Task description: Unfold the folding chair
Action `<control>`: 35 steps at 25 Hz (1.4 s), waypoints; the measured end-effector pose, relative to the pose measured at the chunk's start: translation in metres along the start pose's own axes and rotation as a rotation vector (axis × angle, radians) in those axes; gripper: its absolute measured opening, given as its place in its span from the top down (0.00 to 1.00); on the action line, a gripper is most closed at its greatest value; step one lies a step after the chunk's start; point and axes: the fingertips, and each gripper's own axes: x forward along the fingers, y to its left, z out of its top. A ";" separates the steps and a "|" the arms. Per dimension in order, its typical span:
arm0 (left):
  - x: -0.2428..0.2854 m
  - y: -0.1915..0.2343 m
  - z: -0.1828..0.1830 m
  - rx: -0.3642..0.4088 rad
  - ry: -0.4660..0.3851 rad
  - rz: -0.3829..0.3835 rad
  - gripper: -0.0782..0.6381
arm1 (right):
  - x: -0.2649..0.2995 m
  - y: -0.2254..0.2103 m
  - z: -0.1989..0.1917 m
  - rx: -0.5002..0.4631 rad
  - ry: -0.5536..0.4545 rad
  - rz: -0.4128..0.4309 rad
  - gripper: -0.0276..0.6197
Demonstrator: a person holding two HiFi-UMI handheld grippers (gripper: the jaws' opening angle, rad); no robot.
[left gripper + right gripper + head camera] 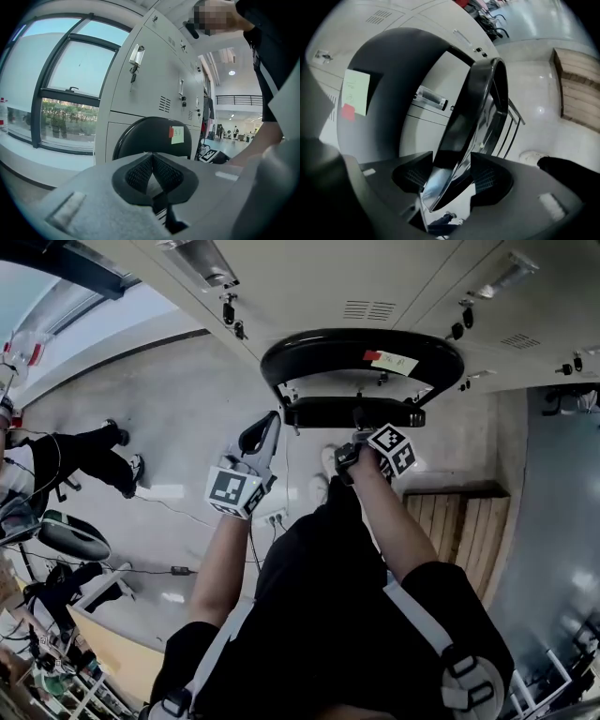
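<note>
Black folding chair [361, 357] before grey lockers [309, 287]. Right gripper [450, 164] jaws spread, seat edge [473, 108] between them. Left gripper [152, 157] jaws pressed together, empty.

Black chair [319, 345], pale grey lockers [309, 282]

Grey metal lockers [154, 79] mark a locker room

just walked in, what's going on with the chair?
A person with tongs in each hand is at a black folding chair in front of grey lockers. The right tongs are open with the edge of the seat between them, not clamped. The left tongs are shut and empty, short of the chair. The seat is tipped up near the backrest, so not unfolded yet.
</note>
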 end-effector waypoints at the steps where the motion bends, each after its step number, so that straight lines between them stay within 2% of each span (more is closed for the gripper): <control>1: 0.002 0.002 0.002 -0.006 -0.003 0.000 0.89 | 0.004 -0.001 -0.001 0.034 0.006 -0.005 0.57; 3: 0.004 0.007 0.005 -0.018 -0.015 0.001 0.89 | 0.010 -0.001 0.000 0.068 0.010 -0.019 0.57; 10: -0.002 0.031 0.009 -0.008 -0.020 0.045 0.89 | 0.035 0.008 0.001 0.093 0.020 -0.066 0.58; 12: 0.006 0.042 0.004 0.028 0.012 0.049 0.89 | 0.039 0.005 -0.001 0.101 0.026 -0.093 0.66; 14: 0.022 0.053 -0.004 0.062 0.068 0.034 0.68 | 0.039 0.004 -0.001 0.101 0.025 -0.093 0.66; 16: 0.043 0.063 -0.007 0.091 0.096 0.017 0.61 | 0.039 0.005 -0.001 0.097 0.020 -0.077 0.66; 20: 0.071 0.078 0.003 0.080 0.061 -0.027 0.58 | 0.039 0.005 -0.004 0.108 0.026 -0.058 0.66; 24: 0.073 0.073 0.001 0.026 0.077 -0.129 0.58 | 0.040 0.005 -0.006 0.100 0.048 -0.034 0.65; 27: 0.075 0.067 0.000 0.049 0.103 -0.176 0.53 | 0.040 0.004 -0.004 0.091 0.051 -0.011 0.64; 31: 0.084 0.065 -0.001 0.117 0.141 -0.174 0.53 | 0.037 0.003 -0.006 0.089 0.041 0.007 0.63; 35: 0.087 0.066 -0.004 0.111 0.150 -0.151 0.53 | 0.024 -0.009 -0.017 0.067 0.054 0.011 0.65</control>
